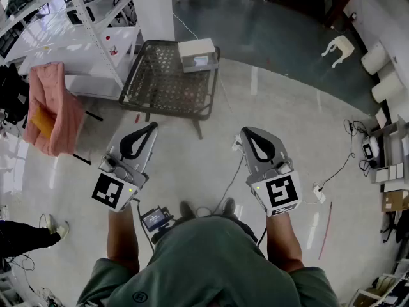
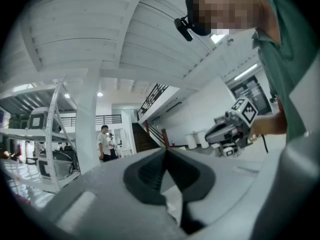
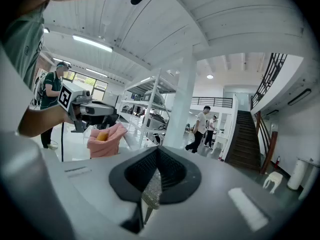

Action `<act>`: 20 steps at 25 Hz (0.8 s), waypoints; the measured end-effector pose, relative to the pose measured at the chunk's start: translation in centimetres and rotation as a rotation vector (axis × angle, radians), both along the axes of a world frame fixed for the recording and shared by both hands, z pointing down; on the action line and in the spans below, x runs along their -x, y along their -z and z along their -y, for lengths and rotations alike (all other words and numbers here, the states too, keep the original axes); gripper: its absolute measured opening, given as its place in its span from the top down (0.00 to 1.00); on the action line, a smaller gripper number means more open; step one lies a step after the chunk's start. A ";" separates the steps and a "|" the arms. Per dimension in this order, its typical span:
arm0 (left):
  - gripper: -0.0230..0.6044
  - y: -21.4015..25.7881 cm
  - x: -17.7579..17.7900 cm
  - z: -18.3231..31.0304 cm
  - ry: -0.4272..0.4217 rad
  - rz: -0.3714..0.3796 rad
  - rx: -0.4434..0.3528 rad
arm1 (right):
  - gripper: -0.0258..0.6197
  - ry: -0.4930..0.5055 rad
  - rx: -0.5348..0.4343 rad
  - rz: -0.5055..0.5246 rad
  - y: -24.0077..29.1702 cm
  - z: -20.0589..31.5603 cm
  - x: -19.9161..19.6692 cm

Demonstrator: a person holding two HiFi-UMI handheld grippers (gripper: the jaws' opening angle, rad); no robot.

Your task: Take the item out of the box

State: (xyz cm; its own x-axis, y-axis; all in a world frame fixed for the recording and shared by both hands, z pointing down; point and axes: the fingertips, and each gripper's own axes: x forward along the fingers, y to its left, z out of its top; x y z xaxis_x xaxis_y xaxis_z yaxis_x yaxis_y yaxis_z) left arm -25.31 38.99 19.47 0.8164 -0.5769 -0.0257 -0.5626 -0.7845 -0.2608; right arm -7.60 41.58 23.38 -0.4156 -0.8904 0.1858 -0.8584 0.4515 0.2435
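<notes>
We hold both tongs out over a glossy, pale floor (image 1: 268, 101), short of the table. The left tongs (image 1: 152, 125) are pressed together, their ribbed black pads meeting at the tip with nothing between them. The right tongs (image 1: 245, 132) stand the same way, tips touching and empty, with only a teardrop-shaped gap behind the tips. Ahead stands 1 table (image 1: 163, 85) with a dark, woven mesh top and thin legs. The box (image 1: 197, 54), a white rectangular carton, sits on its far right corner, well apart from both tongs; we cannot see what lies inside it. To the left, a soft pink cloth (image 1: 57, 104) hangs in folds beside white metal shelving (image 1: 89, 27).
</notes>
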 end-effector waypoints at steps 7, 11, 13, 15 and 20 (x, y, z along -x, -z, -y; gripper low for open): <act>0.96 -0.3 0.1 0.1 -0.013 -0.002 0.001 | 0.95 0.005 -0.034 0.028 0.6 0.2 0.8; 0.96 -0.4 0.5 0.1 -0.023 -0.001 -0.013 | 0.95 -0.001 -0.025 0.020 0.3 0.0 1.1; 0.96 -0.5 1.0 0.3 -0.023 -0.003 -0.004 | 0.95 -0.007 -0.026 0.022 0.3 0.1 1.6; 0.96 -0.5 1.4 0.5 -0.030 -0.002 -0.011 | 0.95 -0.009 -0.019 0.016 0.2 0.2 2.0; 0.96 -0.9 1.9 0.6 -0.054 -0.009 0.006 | 0.95 -0.009 -0.027 0.045 0.3 0.0 2.9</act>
State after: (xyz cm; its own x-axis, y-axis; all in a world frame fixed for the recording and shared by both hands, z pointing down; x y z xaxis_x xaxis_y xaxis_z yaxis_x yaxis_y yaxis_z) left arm -27.19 38.37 20.34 0.8462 -0.5320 -0.0301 -0.5216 -0.8154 -0.2513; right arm -10.52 41.56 23.08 -0.4146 -0.8987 0.1430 -0.8728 0.4372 0.2168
